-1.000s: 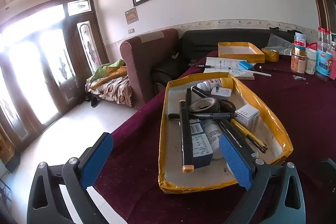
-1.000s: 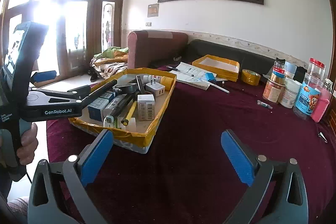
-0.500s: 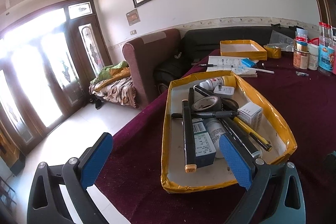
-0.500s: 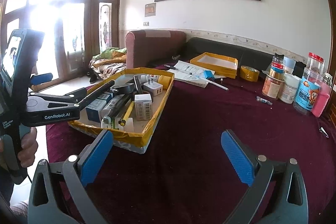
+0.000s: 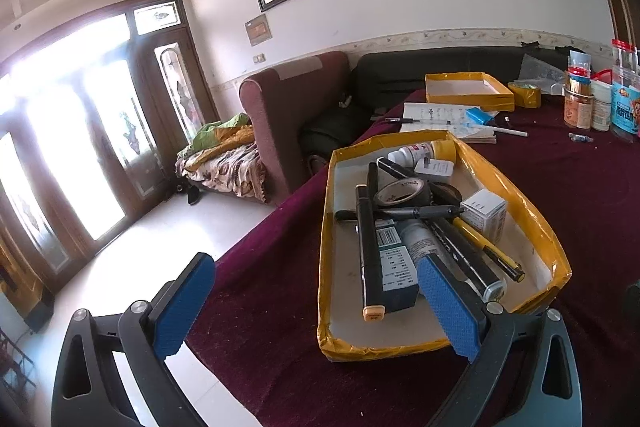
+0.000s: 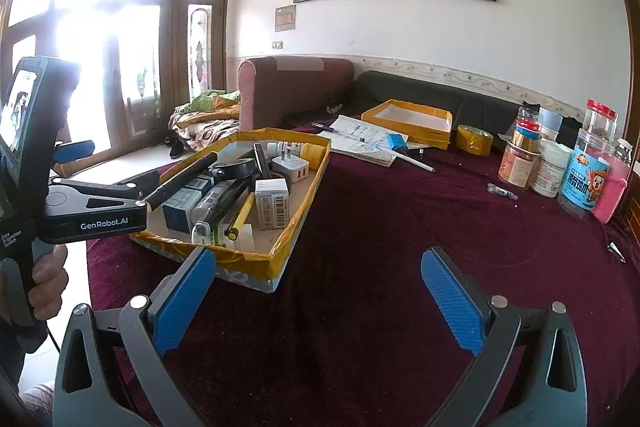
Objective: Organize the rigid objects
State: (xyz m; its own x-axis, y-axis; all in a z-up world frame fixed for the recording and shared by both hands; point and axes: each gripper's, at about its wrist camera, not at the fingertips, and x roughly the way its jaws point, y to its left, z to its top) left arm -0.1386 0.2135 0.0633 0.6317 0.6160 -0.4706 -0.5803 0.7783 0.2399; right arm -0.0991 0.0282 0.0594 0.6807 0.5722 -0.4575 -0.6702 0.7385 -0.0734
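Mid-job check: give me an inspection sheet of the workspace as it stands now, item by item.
Surface: table under maroon cloth, crumbs scattered.
Job's things: near tray piled with markers, pens, tape roll, small boxes, bottles; far tray looks empty.
Clutter: papers, blue box, loose pen, yellow tape roll, jars at the table's right.
Grippers: left gripper open, hovering at the near tray's end; right gripper open over bare cloth.
Cables: thin cord below the hand.
Surroundings: sofa, armchair, bright glass doors, horse painting.
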